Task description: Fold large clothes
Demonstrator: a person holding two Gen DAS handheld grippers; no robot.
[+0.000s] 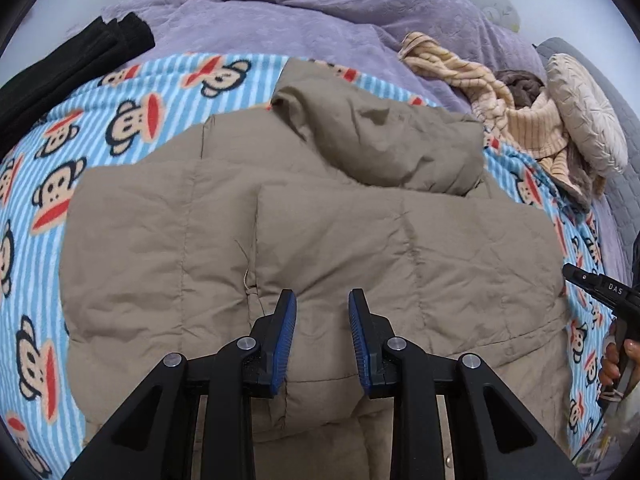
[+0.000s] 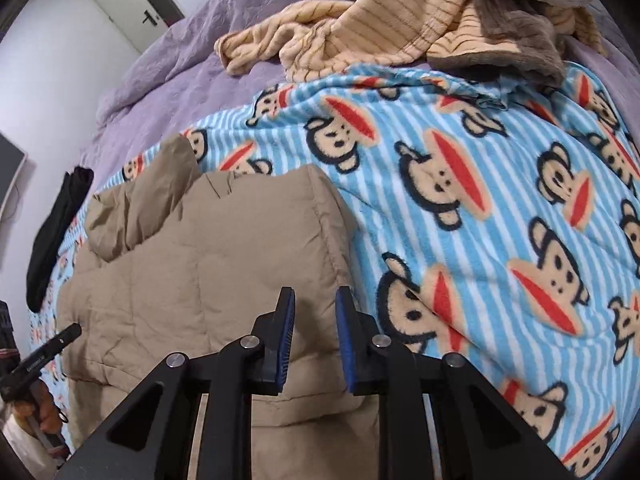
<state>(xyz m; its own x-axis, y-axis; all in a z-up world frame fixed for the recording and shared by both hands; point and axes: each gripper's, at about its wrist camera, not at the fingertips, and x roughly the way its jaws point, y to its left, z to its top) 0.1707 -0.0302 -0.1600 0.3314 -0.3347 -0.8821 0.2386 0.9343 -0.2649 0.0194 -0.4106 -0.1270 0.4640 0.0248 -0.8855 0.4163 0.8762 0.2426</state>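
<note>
Both wrist views close above bed, facing forward-down; share tan jacket (image 1: 320, 240).

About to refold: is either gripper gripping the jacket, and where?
Neither. The left gripper and right gripper are open above the jacket, holding nothing.

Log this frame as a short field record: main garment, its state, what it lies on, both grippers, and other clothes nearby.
garment: tan padded jacket with hood
state: lying flat, sides appear folded inward, hood on top
surface: monkey-print striped blanket over purple bedding
left gripper: open, above the jacket's lower part, holding nothing
right gripper: open, over the jacket's right edge, holding nothing
other clothes: black garment far left; beige striped garment heaped far right
</note>
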